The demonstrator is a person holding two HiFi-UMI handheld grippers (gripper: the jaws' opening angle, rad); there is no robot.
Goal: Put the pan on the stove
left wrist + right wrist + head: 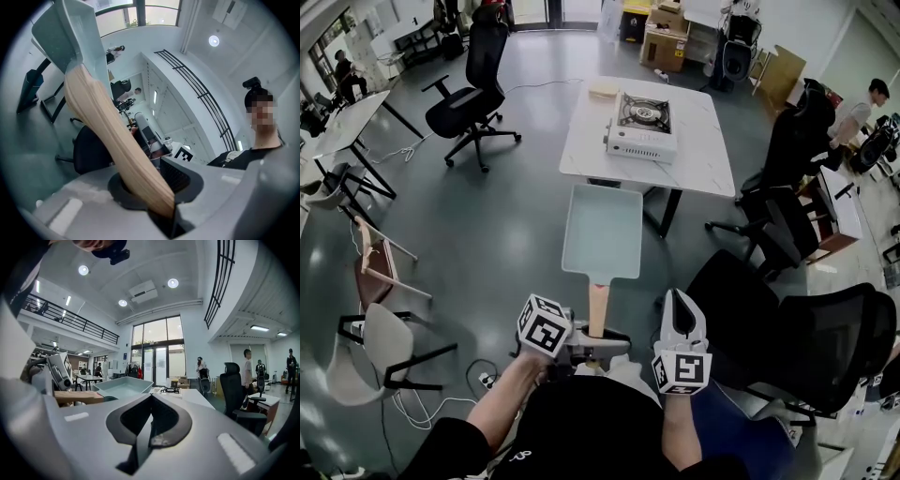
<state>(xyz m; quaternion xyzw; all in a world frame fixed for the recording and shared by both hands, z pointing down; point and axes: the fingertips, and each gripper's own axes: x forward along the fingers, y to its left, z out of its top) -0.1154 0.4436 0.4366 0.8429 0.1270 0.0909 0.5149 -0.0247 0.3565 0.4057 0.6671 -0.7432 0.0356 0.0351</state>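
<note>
Table holding stove at 12 o'clock; left gripper clamping pan by handle; right gripper empty, jaws seemingly sitting together.

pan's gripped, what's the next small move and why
Probably carry the pan forward and level toward the stove. The left tool is shut on its wooden handle, but the pan hangs in the air short of the table, and the stove sits further ahead on it with nothing on its burner.

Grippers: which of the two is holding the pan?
The left gripper: its jaws clamp the wooden handle of the pan. The right gripper beside it is shut and empty.
</note>
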